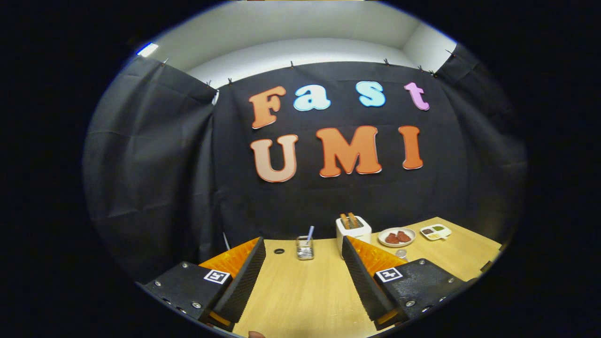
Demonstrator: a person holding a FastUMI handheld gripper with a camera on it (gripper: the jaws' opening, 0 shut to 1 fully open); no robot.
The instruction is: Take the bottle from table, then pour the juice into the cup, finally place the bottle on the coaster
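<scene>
Hovering wide apart and holding nothing, the hand-held gripper (304,277) is facing the toaster (353,231) across the surface (300,291); step undeterminable, bottle unlocated.

claw (304,277) fingers spread wide over the bare wooden table (305,295), mesh holder (304,248) and toaster (353,228) beyond them.
</scene>
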